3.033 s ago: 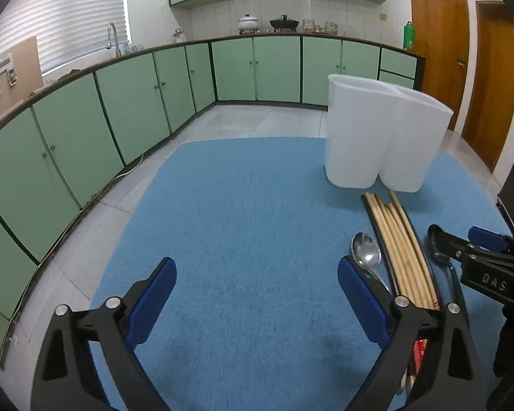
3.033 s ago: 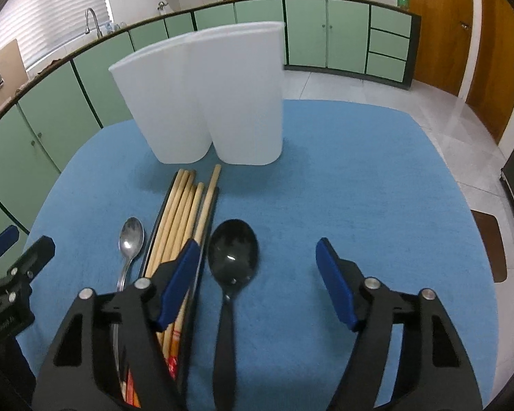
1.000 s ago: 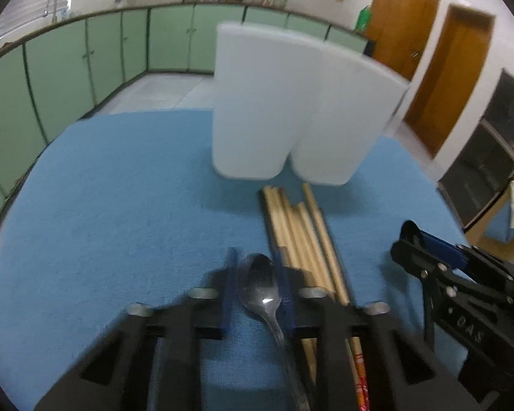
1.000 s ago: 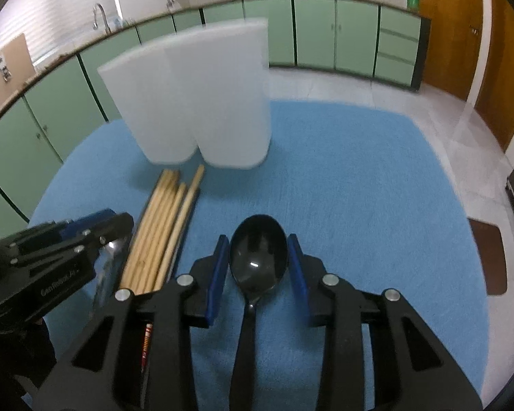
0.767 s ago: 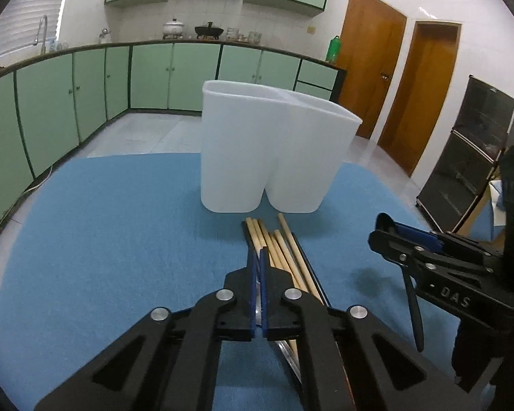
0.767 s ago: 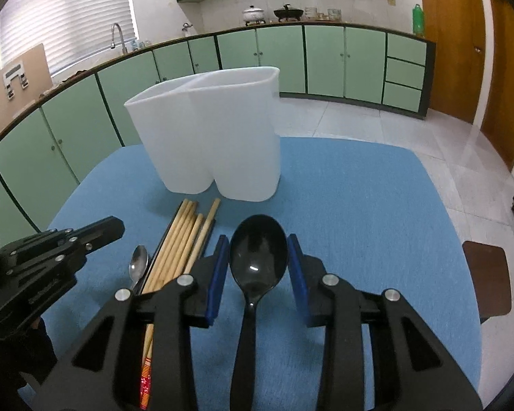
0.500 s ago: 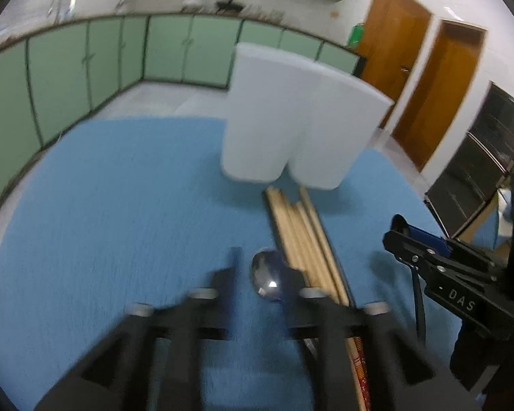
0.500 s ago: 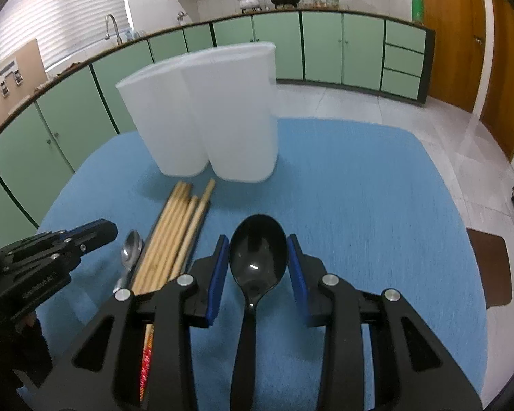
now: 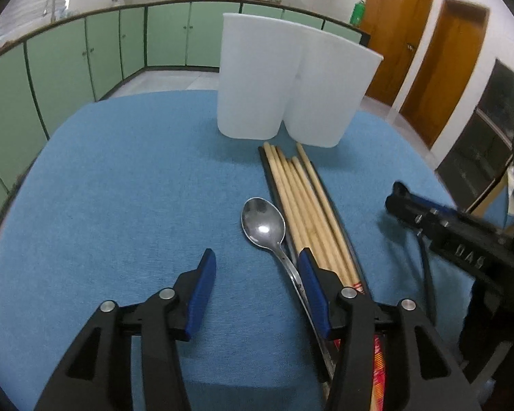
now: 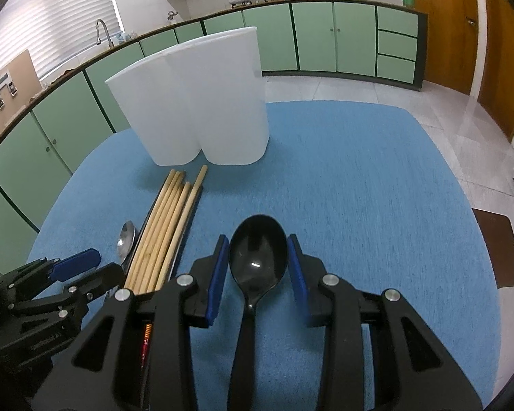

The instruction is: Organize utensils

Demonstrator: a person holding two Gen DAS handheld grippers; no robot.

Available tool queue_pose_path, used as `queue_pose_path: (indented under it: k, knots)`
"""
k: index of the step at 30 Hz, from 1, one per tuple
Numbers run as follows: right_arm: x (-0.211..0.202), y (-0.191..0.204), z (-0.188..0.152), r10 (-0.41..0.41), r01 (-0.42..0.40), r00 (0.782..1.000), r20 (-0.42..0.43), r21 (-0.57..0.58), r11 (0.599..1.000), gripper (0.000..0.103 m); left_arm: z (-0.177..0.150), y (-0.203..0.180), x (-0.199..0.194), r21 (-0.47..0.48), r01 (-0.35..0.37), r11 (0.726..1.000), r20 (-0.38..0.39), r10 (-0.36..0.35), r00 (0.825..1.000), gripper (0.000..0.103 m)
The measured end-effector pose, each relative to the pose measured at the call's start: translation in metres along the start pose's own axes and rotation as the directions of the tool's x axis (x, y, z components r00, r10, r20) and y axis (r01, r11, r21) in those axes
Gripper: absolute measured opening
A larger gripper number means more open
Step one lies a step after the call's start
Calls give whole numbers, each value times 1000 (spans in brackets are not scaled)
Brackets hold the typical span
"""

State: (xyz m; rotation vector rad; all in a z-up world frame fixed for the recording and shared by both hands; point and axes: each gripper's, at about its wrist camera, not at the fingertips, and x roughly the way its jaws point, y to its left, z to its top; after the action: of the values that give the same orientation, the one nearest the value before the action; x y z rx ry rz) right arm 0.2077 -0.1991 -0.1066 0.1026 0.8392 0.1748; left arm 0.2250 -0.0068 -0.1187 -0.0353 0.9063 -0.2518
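A white two-compartment holder (image 9: 288, 82) stands at the far side of the blue mat (image 9: 137, 188); it also shows in the right wrist view (image 10: 195, 102). A metal spoon (image 9: 264, 222) lies on the mat beside a bundle of wooden chopsticks (image 9: 301, 202). My left gripper (image 9: 255, 286) is open just behind the spoon's bowl, its right finger by the spoon's handle. My right gripper (image 10: 258, 270) is shut on a black spoon (image 10: 258, 260), held above the mat.
Green kitchen cabinets (image 9: 85, 51) curve around the back and left. Wooden doors (image 9: 428, 44) stand at the right. A black chopstick (image 9: 339, 219) lies along the bundle's right side. The mat's edge drops to a tiled floor (image 10: 462, 120).
My left gripper, shut a moment ago, has opened and sits lower over the metal spoon on the mat. My right gripper keeps its hold on the black spoon, lifted.
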Motion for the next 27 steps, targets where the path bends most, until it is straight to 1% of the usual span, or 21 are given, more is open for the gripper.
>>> queue_pose_path:
  k: [3, 6, 9, 10, 11, 13, 16, 17, 19, 21, 23, 24, 26, 27]
  knots:
    - [0, 0, -2, -2, 2, 1000, -1, 4, 1000, 33, 2, -2, 1, 50, -32, 998, -12, 32, 999, 51]
    - [0, 0, -3, -2, 2, 1000, 0, 1, 1000, 33, 1, 0, 1, 62, -57, 996, -10, 58, 998, 51]
    - [2, 3, -4, -11, 11, 1000, -9, -18, 1000, 33, 4, 4, 2, 44, -39, 998, -17, 40, 999, 51]
    - [3, 2, -3, -14, 14, 1000, -13, -21, 1000, 33, 6, 3, 3, 35, -33, 999, -20, 34, 999, 53]
    - [3, 3, -3, -15, 15, 1000, -16, -23, 1000, 33, 8, 5, 3, 19, -29, 999, -22, 30, 999, 60]
    - [4, 3, 0, -15, 14, 1000, -20, -25, 1000, 33, 13, 10, 2, -32, -37, 999, -20, 36, 999, 67]
    - [4, 5, 3, -22, 21, 1000, -19, -40, 999, 33, 21, 15, 7, -88, -107, 990, -60, 102, 993, 69]
    - [5, 5, 3, -22, 22, 1000, -20, -42, 999, 33, 23, 17, 9, -110, -121, 987, -77, 113, 991, 70]
    - [6, 6, 4, -23, 22, 999, -22, -48, 999, 33, 27, 20, 11, -147, -121, 982, -83, 110, 990, 70]
    - [7, 6, 3, -25, 24, 999, -23, -48, 999, 33, 32, 18, 15, -148, -128, 981, -91, 116, 989, 70]
    - [7, 4, 2, -26, 25, 999, -25, -40, 999, 33, 34, 15, 17, -140, -132, 981, -101, 119, 988, 66]
    - [7, 5, 2, -26, 25, 999, -25, -37, 999, 33, 34, 14, 17, -133, -131, 982, -99, 118, 988, 62]
    - [7, 5, 2, -26, 25, 999, -27, -32, 999, 33, 35, 8, 19, -101, -141, 985, -99, 131, 986, 45]
    - [8, 5, 2, -24, 23, 999, -27, -31, 999, 33, 34, 5, 20, -91, -137, 986, -96, 128, 987, 40]
